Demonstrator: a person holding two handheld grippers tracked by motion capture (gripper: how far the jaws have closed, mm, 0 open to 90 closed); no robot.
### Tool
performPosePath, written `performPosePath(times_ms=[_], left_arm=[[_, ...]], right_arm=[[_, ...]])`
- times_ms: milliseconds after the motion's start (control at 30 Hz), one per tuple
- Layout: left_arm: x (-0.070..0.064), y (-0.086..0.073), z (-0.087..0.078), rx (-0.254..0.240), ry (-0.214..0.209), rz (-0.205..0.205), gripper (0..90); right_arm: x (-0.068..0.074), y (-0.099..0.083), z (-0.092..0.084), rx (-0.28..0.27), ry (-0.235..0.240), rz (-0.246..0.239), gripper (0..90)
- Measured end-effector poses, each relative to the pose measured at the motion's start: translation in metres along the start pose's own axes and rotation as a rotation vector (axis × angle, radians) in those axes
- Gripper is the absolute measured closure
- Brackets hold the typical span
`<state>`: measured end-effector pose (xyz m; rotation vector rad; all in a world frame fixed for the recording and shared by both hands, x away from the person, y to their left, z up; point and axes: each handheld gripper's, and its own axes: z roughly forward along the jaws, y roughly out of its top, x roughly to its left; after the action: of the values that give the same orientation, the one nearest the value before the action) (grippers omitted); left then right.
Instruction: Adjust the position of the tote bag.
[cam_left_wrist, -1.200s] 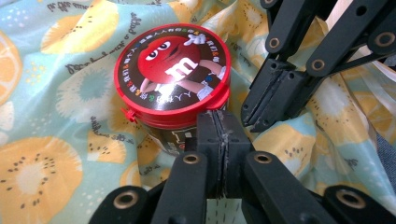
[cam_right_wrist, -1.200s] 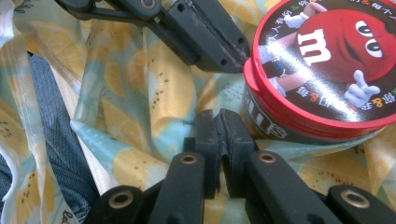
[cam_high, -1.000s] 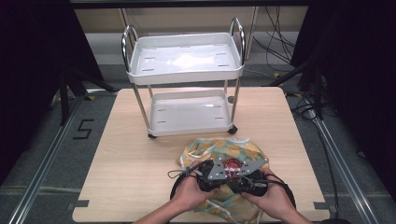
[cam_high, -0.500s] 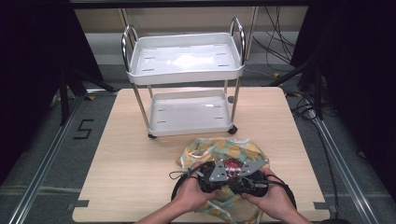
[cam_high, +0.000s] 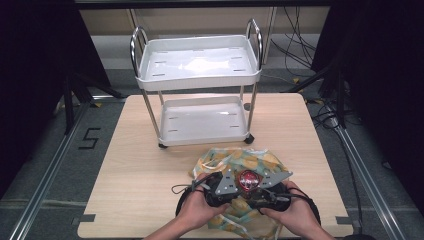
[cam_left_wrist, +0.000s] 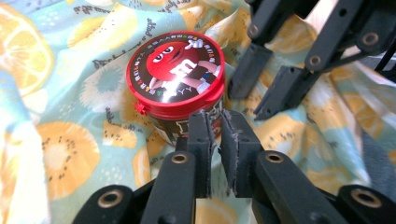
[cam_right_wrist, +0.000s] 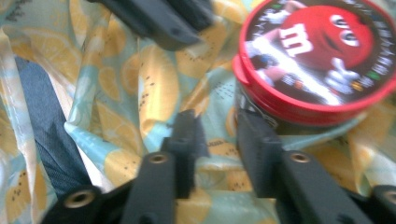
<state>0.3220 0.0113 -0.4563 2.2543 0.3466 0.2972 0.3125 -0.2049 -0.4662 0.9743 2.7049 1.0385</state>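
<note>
The tub (cam_high: 248, 180) with the red lid stands on the bag (cam_high: 240, 162), a fruit-print cloth bag at 6 o'clock on the table (cam_high: 130, 165), in front of the cart (cam_high: 200, 90). Both grippers sit just beside it: the left gripper (cam_left_wrist: 217, 122) at its 9 o'clock side, the right gripper (cam_right_wrist: 218, 122) at its 3 o'clock side, as the high view shows them.

Both pairs of jaws have just been opening. The left ones stand with a thin gap and the right ones with a wider gap; each gap holds nothing, so both are released.

I think the step is to get the bag around the tub. To do it well, each gripper should pinch 1 layer of the edge, not the tub wall, and lift evenly so the tub stays upright.

The hands cover the near part of the bag, so I cannot tell where its opening is. The right gripper view is blurred.
</note>
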Motion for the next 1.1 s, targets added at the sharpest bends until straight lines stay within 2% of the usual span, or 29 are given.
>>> performPosePath(times_ms=[33,67,167,233,267,333,367,400,433,467,500,533,567,600,633,667,700,733,767,833,867,900,933,967,1000,1033,1067,1100], left_arm=[[0.0,-0.001,0.0,0.009,-0.006,0.0,80.4],[0.0,-0.002,0.002,0.015,-0.006,-0.001,80.1],[0.001,-0.006,0.007,0.048,-0.013,-0.002,79.6],[0.0,-0.007,0.008,0.051,-0.014,-0.014,79.4],[0.001,-0.008,0.008,0.063,-0.009,-0.006,79.2],[0.002,-0.01,0.009,0.073,-0.017,-0.006,78.8],[0.001,-0.011,0.011,0.07,-0.02,-0.012,78.6],[0.001,-0.012,0.013,0.08,-0.028,-0.01,78.6],[0.002,-0.013,0.013,0.089,-0.031,-0.003,78.5],[0.002,-0.013,0.015,0.094,-0.041,0.004,78.5],[0.002,-0.014,0.016,0.092,-0.03,-0.009,78.5],[0.002,-0.014,0.016,0.088,-0.031,-0.013,78.5],[0.002,-0.014,0.016,0.091,-0.032,-0.009,78.5],[0.002,-0.014,0.016,0.09,-0.031,-0.01,78.4],[0.002,-0.014,0.017,0.089,-0.03,-0.012,78.5],[0.004,-0.013,0.016,0.106,-0.038,0.011,78.5],[0.003,-0.014,0.017,0.102,-0.037,0.007,78.4],[0.004,-0.014,0.017,0.106,-0.027,0.01,78.5],[0.004,-0.014,0.018,0.097,-0.033,0.009,78.5],[0.003,-0.014,0.019,0.098,-0.032,0.002,78.5],[0.005,-0.013,0.018,0.116,-0.04,0.026,78.5],[0.005,-0.013,0.018,0.116,-0.04,0.026,78.5],[0.005,-0.013,0.017,0.117,-0.041,0.028,78.5],[0.005,-0.013,0.017,0.116,-0.041,0.028,78.5],[0.005,-0.013,0.017,0.114,-0.042,0.026,78.4],[0.003,-0.014,0.018,0.094,-0.029,-0.002,78.3],[0.003,-0.014,0.018,0.092,-0.027,-0.006,78.3],[0.003,-0.014,0.018,0.092,-0.027,-0.006,78.2]], right_arm=[[-0.003,-0.001,-0.005,0.018,-0.001,0.002,61.3],[-0.003,-0.002,-0.006,-0.002,-0.003,0.029,58.9],[-0.007,-0.006,-0.009,-0.02,-0.017,0.059,52.3],[-0.009,-0.006,-0.011,0.0,-0.025,0.053,49.4],[-0.01,-0.006,-0.009,-0.027,-0.036,0.059,48.0],[-0.013,-0.005,-0.011,-0.007,-0.042,0.046,44.4],[-0.013,-0.004,-0.01,-0.03,-0.05,0.051,42.8],[-0.015,-0.003,-0.01,-0.038,-0.064,0.046,40.9],[-0.018,-0.002,-0.011,-0.029,-0.07,0.02,37.9],[-0.017,-0.002,-0.01,-0.044,-0.075,0.045,35.6],[-0.019,0.0,-0.011,-0.039,-0.073,0.037,34.1],[-0.022,0.001,-0.01,-0.068,-0.077,0.012,32.8],[-0.023,0.002,-0.01,-0.073,-0.078,-0.011,31.3],[-0.022,0.003,-0.009,-0.081,-0.076,-0.002,29.8],[-0.024,0.004,-0.008,-0.084,-0.082,-0.037,28.2],[-0.024,0.005,-0.009,-0.057,-0.079,-0.041,27.4],[-0.022,0.006,-0.007,-0.067,-0.075,-0.023,26.1],[-0.024,0.007,-0.006,-0.063,-0.071,-0.038,25.2],[-0.026,0.008,-0.003,-0.095,-0.084,-0.066,24.7],[-0.027,0.009,-0.003,-0.089,-0.078,-0.07,24.1],[-0.028,0.012,-0.004,-0.071,-0.07,-0.093,22.7],[-0.028,0.012,-0.004,-0.071,-0.07,-0.093,22.7],[-0.029,0.013,-0.001,-0.103,-0.079,-0.103,21.9],[-0.029,0.015,-0.003,-0.072,-0.067,-0.099,21.3],[-0.03,0.017,-0.002,-0.082,-0.06,-0.115,21.0],[-0.03,0.019,0.002,-0.096,-0.067,-0.133,19.3],[-0.029,0.02,0.001,-0.073,-0.054,-0.131,18.1],[-0.029,0.02,0.001,-0.073,-0.054,-0.131,18.1]])
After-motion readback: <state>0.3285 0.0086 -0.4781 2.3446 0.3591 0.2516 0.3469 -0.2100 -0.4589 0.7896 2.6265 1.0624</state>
